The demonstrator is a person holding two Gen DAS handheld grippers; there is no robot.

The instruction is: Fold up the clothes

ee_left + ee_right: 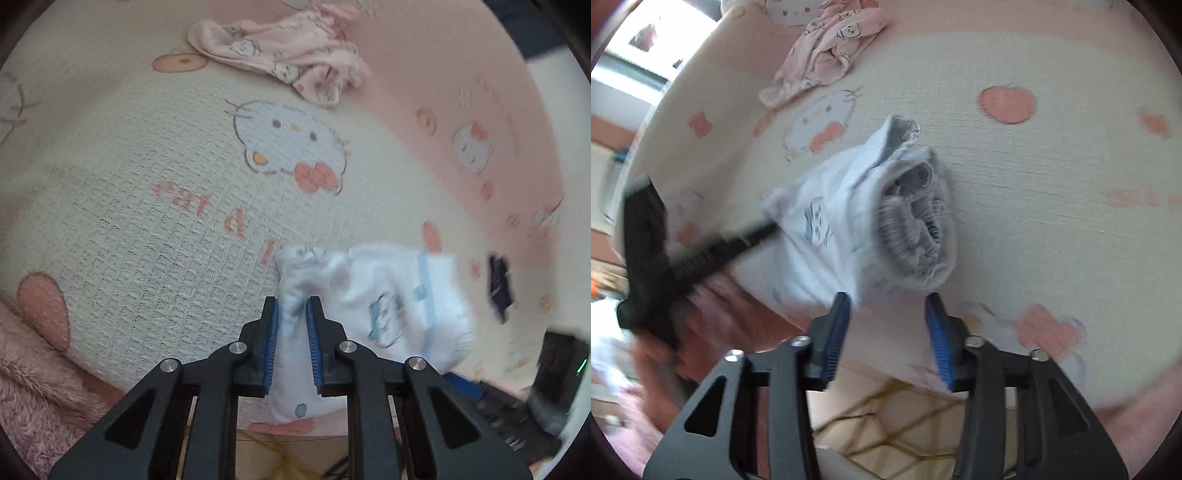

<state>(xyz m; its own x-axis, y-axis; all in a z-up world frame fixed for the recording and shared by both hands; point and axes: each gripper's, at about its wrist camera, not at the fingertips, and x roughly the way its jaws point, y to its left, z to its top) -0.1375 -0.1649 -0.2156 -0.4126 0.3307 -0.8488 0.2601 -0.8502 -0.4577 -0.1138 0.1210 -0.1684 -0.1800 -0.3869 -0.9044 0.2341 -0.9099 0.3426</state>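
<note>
A small white garment (369, 295) with pale blue prints and a gathered grey waistband (916, 221) hangs bunched just above the cream bed cover (147, 221). My left gripper (292, 306) is shut on a fold at the garment's left edge, with cloth filling the gap between its blue pads. In the right wrist view the same garment (846, 229) sits right in front of my right gripper (888, 301). That gripper's jaws stand apart on either side of the lower hem without pressing it. The left gripper (701, 254) shows there as a blurred black shape at the garment's left.
A crumpled pink printed garment (280, 51) lies at the far side of the cover (827, 48). A fluffy pink blanket (29, 387) is at the near left. The bed's near edge and the patterned floor (886, 424) lie below the grippers. A small dark item (498, 288) lies to the right.
</note>
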